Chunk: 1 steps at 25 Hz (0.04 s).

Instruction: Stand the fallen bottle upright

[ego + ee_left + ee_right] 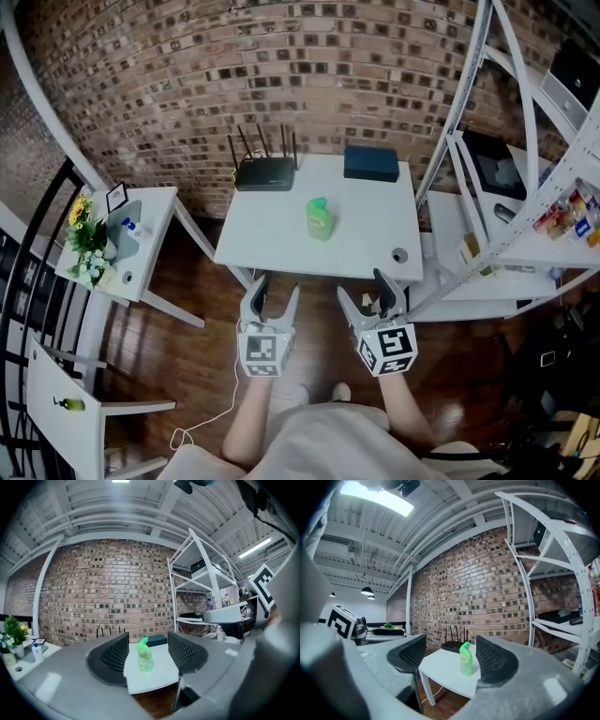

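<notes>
Head view looks steeply down on a white counter (281, 246) set against a brick wall, and the green bottle (320, 218) stands upright near its middle, cap at the top. Both grippers are held short of the counter's near edge, side by side, pointing toward the bottle. The left gripper (276, 291) has its jaws spread apart with nothing between the pads (115, 656). In the left gripper view the bottle appears framed in that gap, but it is well ahead of the tips, out on the counter and not touched. The right gripper (367, 291) is likewise open and empty. In the right gripper view the bottle shows ahead and slightly toward its right jaw, again well apart from it. Beyond the bottle, farther ahead of the left gripper, a black router (264, 172) with upright antennas sits at the counter's far edge. A dark blue box (371, 163) lies at the far edge ahead of the right gripper. A small round fitting (400, 254) sits in the counter just ahead of the right gripper, near the front corner. Off to the left of the left gripper is a small side table (141, 270) carrying a bunch of flowers (86, 239). To the right of the right gripper rises a white shelf rack (459, 112) with things on its shelves that I cannot make out clearly.
</notes>
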Tool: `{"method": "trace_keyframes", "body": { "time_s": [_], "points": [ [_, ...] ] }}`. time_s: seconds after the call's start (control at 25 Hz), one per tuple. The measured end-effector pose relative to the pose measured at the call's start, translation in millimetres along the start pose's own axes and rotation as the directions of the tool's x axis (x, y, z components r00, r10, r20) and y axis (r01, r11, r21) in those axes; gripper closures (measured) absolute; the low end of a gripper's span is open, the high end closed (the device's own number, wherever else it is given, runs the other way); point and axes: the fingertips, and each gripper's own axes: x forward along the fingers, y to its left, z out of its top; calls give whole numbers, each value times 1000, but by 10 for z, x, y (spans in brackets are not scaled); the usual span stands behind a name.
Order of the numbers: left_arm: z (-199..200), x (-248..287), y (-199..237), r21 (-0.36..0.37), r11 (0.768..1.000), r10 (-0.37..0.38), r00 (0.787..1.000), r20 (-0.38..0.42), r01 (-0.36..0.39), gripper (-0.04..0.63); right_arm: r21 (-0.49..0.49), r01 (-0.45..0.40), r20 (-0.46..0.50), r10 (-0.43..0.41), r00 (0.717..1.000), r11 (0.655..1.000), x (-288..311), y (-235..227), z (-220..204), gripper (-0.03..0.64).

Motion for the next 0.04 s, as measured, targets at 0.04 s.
{"method": "trace_keyframes", "body": {
  "time_s": [0.04],
  "points": [
    [-24,1,-16,-3,1000,6,1000,-5,-6,325,-2,-7,-4,7,1000,1000,-21,-9,-18,298]
  ]
}}
